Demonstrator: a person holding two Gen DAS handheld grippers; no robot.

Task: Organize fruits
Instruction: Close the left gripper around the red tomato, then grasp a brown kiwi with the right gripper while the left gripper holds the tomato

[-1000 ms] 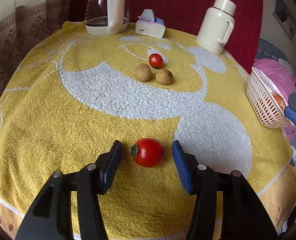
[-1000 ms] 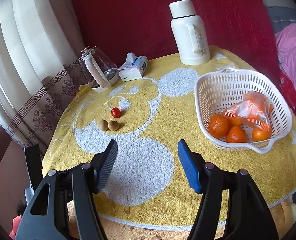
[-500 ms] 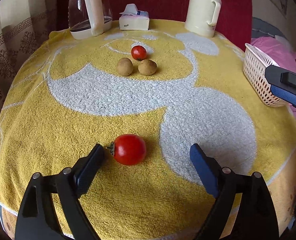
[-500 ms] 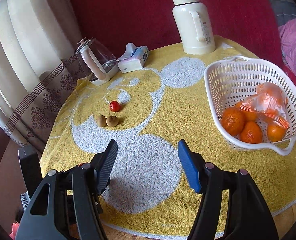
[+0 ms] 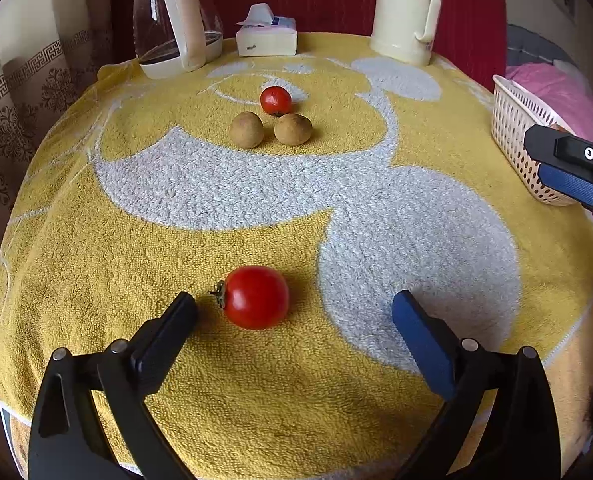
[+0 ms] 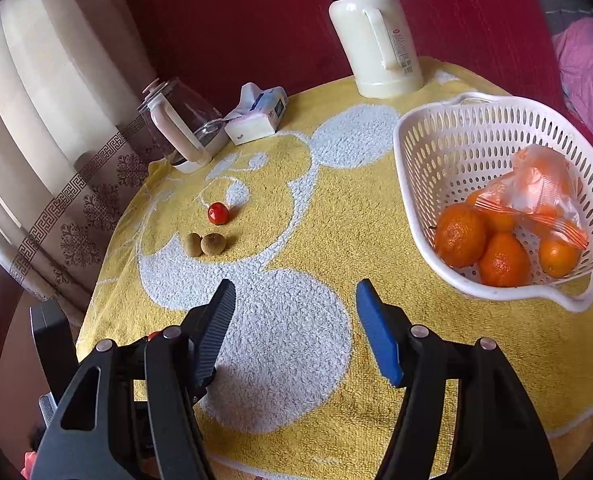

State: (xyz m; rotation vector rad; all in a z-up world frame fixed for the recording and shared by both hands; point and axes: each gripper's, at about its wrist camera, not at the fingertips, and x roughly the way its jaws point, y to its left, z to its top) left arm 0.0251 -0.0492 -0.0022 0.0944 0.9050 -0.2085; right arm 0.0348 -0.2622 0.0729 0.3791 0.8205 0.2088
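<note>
A large red tomato [image 5: 255, 297] lies on the yellow towel, just ahead of my open left gripper [image 5: 294, 312] and nearer its left finger, untouched. Farther back sit a small red tomato [image 5: 275, 100] and two brown round fruits [image 5: 246, 129] [image 5: 292, 129]; they also show in the right wrist view [image 6: 218, 213] [image 6: 213, 243]. My right gripper [image 6: 295, 307] is open and empty above the towel. The white basket [image 6: 424, 140] to its right holds several oranges [image 6: 460, 235] and a bagged bunch [image 6: 536, 192].
A glass kettle [image 5: 174, 20], a tissue box [image 5: 266, 36] and a cream thermos [image 5: 406, 12] stand along the table's far edge before a red backdrop. The basket rim [image 5: 512, 128] and my right gripper's finger [image 5: 568, 184] show at the right. A curtain hangs at the left.
My left gripper has opened wide and let go of the large tomato, which now lies on the towel. The right gripper has drifted closer to the table and basket.
</note>
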